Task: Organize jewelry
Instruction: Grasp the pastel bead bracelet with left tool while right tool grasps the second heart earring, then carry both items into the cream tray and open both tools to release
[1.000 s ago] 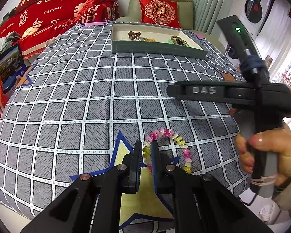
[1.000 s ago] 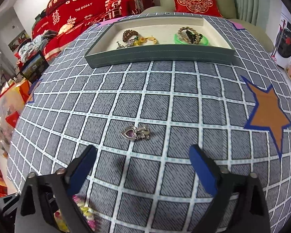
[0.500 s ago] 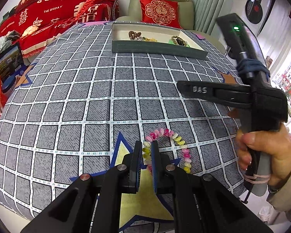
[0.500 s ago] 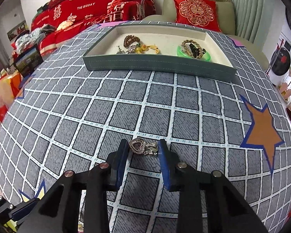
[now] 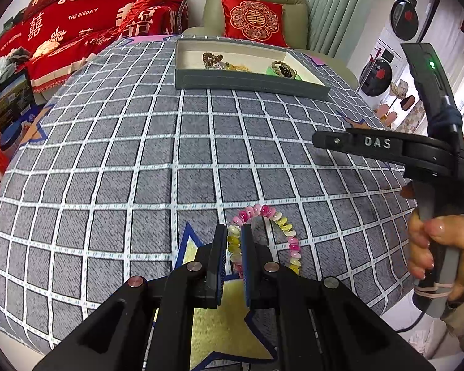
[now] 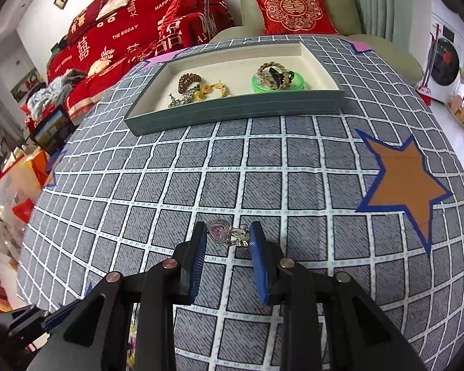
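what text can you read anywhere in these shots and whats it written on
"DAS": raised letters on the side of the right gripper.
"HAPPY WEDDING": white print on the red blanket; the last letters blur.
"THE BIGDAY": white print on the same blanket.
Large white double-happiness characters on the blanket, and one in gold on the red cushion.
Other Chinese characters on the blanket: too distorted to read.
The jewelry tray shows no text.

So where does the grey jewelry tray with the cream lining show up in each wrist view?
Left wrist view: the grey jewelry tray with the cream lining sits top centre, at the table's far edge.
Right wrist view: the same tray lies in the upper middle, larger.
Shared landmark: the red embroidered cushion behind it.
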`<state>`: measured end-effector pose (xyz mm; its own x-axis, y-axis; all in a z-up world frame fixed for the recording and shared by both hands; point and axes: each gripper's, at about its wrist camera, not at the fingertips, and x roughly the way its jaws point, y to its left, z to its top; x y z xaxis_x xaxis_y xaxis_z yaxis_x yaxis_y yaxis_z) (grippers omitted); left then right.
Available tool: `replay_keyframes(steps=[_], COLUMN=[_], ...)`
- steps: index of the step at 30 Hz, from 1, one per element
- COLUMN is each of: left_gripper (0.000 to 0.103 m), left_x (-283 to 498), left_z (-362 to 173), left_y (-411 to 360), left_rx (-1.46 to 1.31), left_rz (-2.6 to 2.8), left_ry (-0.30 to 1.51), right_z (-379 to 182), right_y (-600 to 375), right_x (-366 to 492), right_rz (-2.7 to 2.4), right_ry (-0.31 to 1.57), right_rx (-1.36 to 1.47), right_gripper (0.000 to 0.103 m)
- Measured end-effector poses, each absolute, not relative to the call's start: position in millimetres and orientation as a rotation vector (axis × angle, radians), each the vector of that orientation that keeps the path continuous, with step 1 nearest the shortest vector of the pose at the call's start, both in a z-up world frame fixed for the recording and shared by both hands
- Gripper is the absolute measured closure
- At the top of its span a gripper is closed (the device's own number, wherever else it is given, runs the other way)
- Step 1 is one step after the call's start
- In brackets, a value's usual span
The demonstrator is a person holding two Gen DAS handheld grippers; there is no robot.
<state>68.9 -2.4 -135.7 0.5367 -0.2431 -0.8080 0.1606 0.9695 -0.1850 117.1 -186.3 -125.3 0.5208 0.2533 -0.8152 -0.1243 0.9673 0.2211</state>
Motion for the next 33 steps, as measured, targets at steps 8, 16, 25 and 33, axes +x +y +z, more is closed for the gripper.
replay_keyframes(steps=[8,16,25,33], left_gripper=[0.082,0.082,0.082,0.081], left_x=[77.0,88.0,110.6,119.2], left_z=[-122.5,-102.3,-76.2,-110.6], left_y=[-6.6,-7.9,-11.8,2.1], left_rx=[-0.084,-0.082,-0.047,-0.062], left_rz=[-0.257,-0.268,-0.281,-0.188], left_ry=[0.953,0.91,0.849,0.95], right_z=[-115.1,-97.1,-68.7,-79.0], right_y=[-197.8,-208.6,-214.9,-218.4], right_x=[111.9,106.2,108.6,109.4], right_rz=[0.243,0.248,0.255,0.263], right_ry=[0.991,0.96,0.91,0.934], right_rx=[0.173,0.179,0.166,0.186], right_gripper=[0.072,0.072,0.072,0.072])
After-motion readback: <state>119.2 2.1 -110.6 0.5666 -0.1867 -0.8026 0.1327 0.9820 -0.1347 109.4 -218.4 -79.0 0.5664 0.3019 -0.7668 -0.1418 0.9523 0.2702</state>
